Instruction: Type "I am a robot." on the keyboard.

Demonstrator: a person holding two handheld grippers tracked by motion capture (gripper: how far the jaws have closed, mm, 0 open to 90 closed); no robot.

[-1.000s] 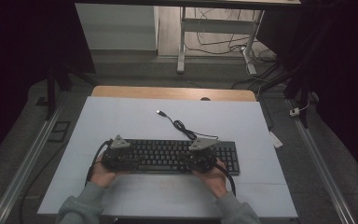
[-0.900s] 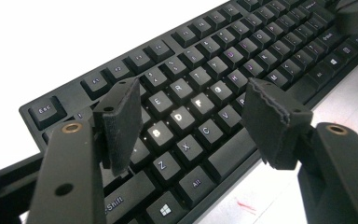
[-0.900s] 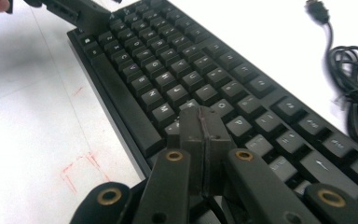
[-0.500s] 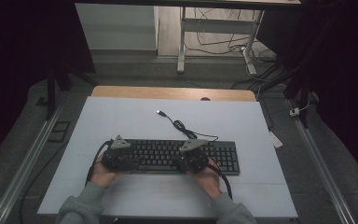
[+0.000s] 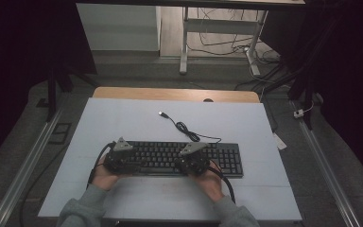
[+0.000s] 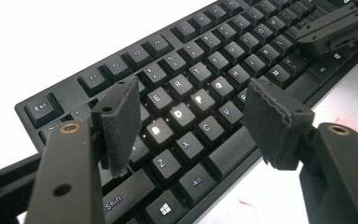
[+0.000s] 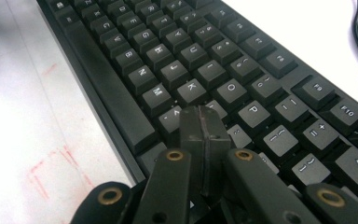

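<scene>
A black keyboard [image 5: 227, 158] lies across the near middle of the white table top [image 5: 123, 118]. Its cable [image 5: 185, 127] curls away behind it to a USB plug [image 5: 162, 113]. My left gripper [image 5: 122, 156] hangs over the keyboard's left end. In the left gripper view it [image 6: 196, 123] stands open above the lit S, D and F keys [image 6: 179, 113], with nothing between its pads [image 6: 121, 121]. My right gripper [image 5: 192, 158] sits over the keyboard's middle right. Its jaws are shut, and the gripper's tip [image 7: 204, 133] stands just above the keys near K and L [image 7: 191, 91].
A wooden desk edge [image 5: 175, 93] borders the table's far side. Beyond it are table legs and loose cables on the floor [image 5: 227, 42]. Metal rails [image 5: 23, 165] run along both sides. The person's grey sleeves [image 5: 82, 208] come in from the bottom.
The right gripper has slid a little to the left along the keyboard. The left gripper has stayed in place.
</scene>
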